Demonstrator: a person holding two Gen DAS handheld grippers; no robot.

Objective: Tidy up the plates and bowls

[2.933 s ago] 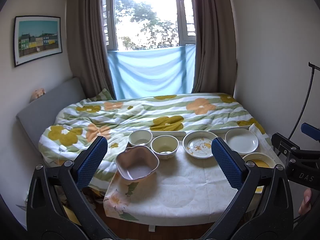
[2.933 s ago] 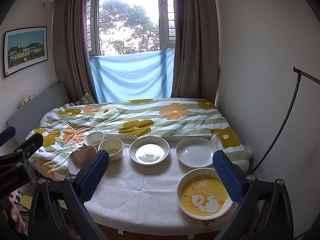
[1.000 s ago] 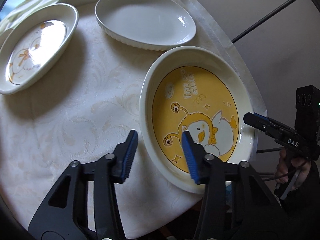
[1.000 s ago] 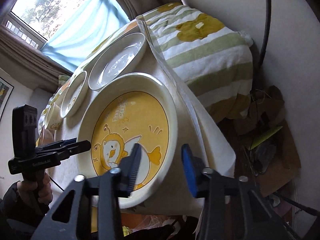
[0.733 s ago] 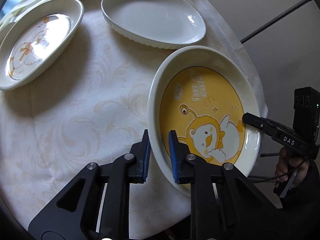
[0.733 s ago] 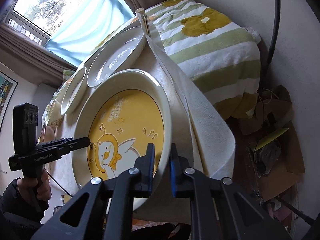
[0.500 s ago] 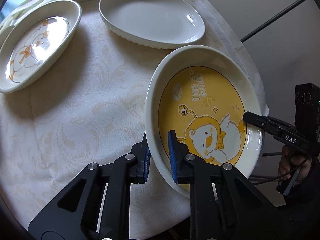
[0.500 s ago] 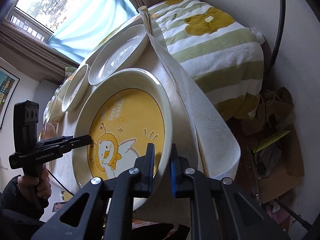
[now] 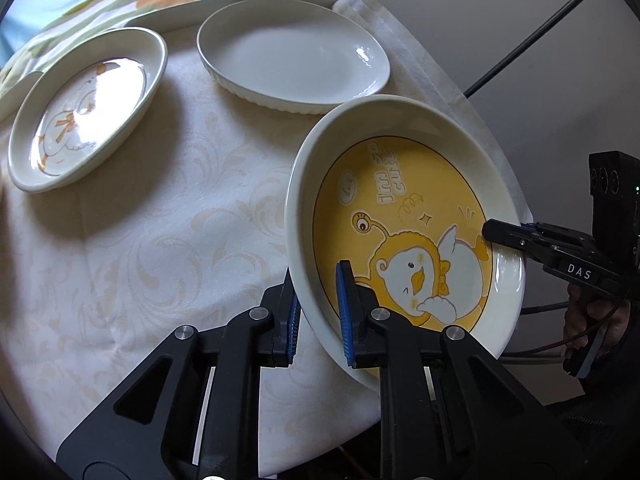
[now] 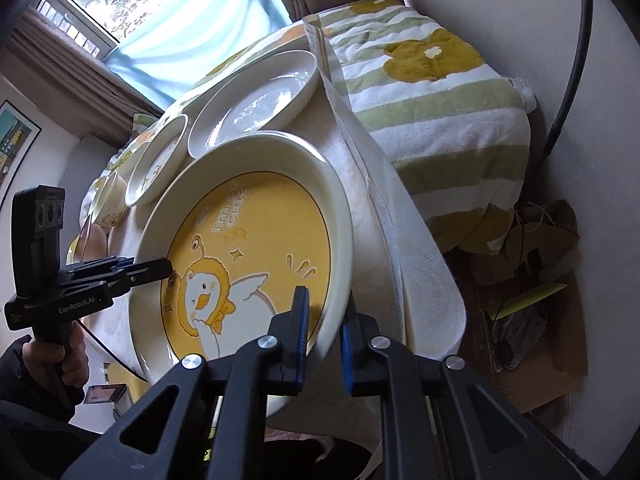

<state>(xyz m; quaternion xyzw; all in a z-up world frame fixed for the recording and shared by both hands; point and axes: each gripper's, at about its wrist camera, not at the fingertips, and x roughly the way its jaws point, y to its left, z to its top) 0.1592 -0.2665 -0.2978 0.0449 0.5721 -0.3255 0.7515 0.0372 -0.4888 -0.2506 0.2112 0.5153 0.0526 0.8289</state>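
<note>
With the left hand-held gripper (image 9: 318, 312) and the right hand-held gripper (image 10: 324, 330) each clamped tight on opposite rims of the yellow cartoon plate (image 9: 400, 232), tilted at the tabletop (image 9: 160, 240) edge, the lift seems underway; next, carrying it level onto the white plate (image 9: 292, 56) for stacking

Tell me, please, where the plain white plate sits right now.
In the left wrist view, the plain white plate rests on the tablecloth, between the duck plate and the yellow plate.
</note>
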